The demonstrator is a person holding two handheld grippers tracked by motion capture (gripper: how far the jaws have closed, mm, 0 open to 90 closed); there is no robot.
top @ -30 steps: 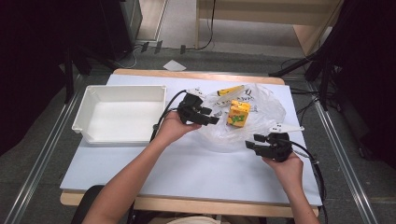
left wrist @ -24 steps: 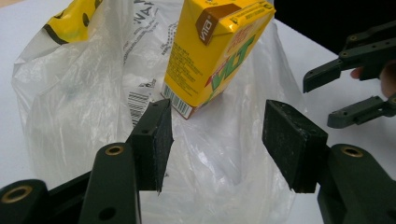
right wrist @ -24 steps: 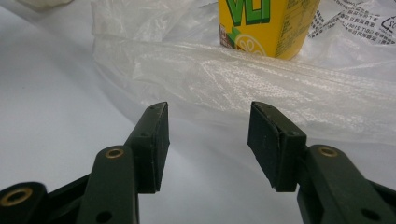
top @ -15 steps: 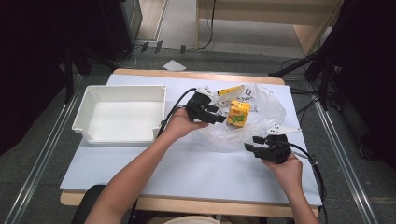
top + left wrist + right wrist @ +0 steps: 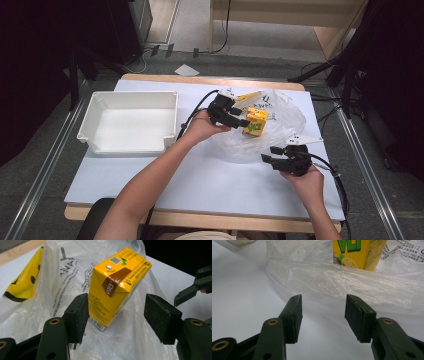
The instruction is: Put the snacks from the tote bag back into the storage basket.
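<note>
L gripper (image 5: 116, 315) wide open, jaws just been opening. Yellow drink carton (image 5: 117, 285) stands between them on the clear plastic bag (image 5: 45, 305), tilted; one pad just beside its side, other pad well apart, no grip. R gripper (image 5: 323, 315) open, nothing between jaws, aimed at bag edge near carton's base. High view: bag lies on white table (image 5: 200, 190), carton at its left part, white tray (image 5: 95, 140) well apart at left. L gripper view adds carton's top: foil straw hole, brown flap.
</note>
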